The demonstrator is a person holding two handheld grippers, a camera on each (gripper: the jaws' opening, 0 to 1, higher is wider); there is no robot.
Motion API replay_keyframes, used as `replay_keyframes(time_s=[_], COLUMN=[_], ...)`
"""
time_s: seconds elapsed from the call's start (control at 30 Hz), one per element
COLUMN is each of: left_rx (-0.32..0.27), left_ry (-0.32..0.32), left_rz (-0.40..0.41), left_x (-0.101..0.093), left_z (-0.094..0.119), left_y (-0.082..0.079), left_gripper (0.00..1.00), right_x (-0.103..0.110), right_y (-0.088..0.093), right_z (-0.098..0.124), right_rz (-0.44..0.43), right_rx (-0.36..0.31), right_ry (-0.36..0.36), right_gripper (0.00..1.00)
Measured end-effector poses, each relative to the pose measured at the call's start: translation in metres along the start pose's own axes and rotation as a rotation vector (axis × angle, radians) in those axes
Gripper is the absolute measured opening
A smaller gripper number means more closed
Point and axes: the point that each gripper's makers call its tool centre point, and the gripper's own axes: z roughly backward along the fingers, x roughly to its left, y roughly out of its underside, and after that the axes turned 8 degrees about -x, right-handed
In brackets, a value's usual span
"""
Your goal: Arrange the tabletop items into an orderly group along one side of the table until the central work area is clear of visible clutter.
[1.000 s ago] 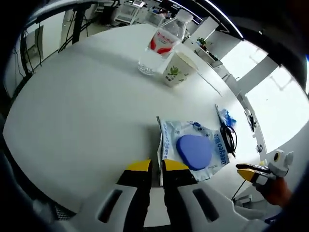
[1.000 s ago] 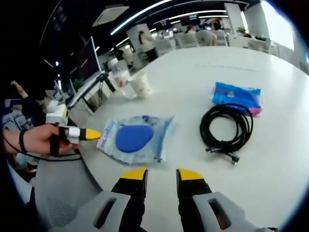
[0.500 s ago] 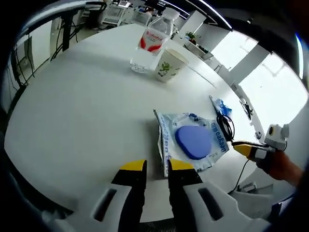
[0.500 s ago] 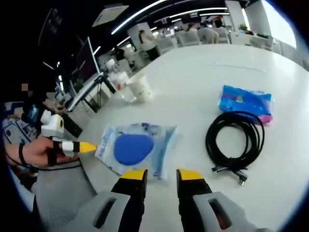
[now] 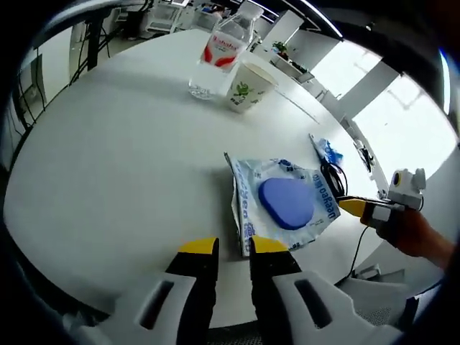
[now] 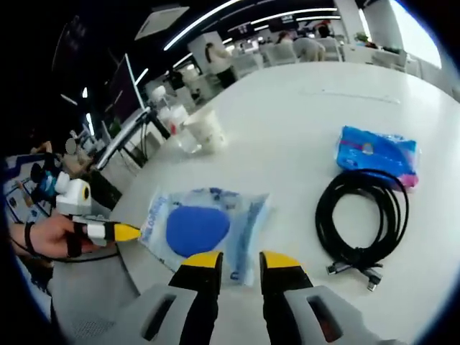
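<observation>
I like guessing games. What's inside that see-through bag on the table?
A flat, rounded blue thing lies inside the clear bag. Blue writing runs along the bag. Anything beneath the blue thing is covered.

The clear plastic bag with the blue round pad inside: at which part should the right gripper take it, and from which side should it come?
Probably best at the flat border of the plastic bag nearest the right gripper, coming in low from that table edge. The bag lies flat on the table, and only its thin margin, beside the blue pad, looks slim enough for the narrow gap between the jaws.
</observation>
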Motion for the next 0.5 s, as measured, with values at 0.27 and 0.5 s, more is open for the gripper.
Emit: replay_keyframes(time_s=[0.27,0.5], left_rx=[0.005,-0.002], left_ry=[0.005,-0.002], left_rz=[0.007,0.031], left_x=[-0.0039,-0.0041], left_z=[-0.0027,-0.0059], left_y=[0.0014,-0.0028], left_gripper=[0.0,0.0], right_x=[0.0016,0.0015], right_y=[0.0085,0.006], right_z=[-0.0085,-0.0091], right_rz=[0.034,0.029], right_rx=[0.048,0.053], right_ry=[0.006,0.002], right_gripper=[0.1,0.0])
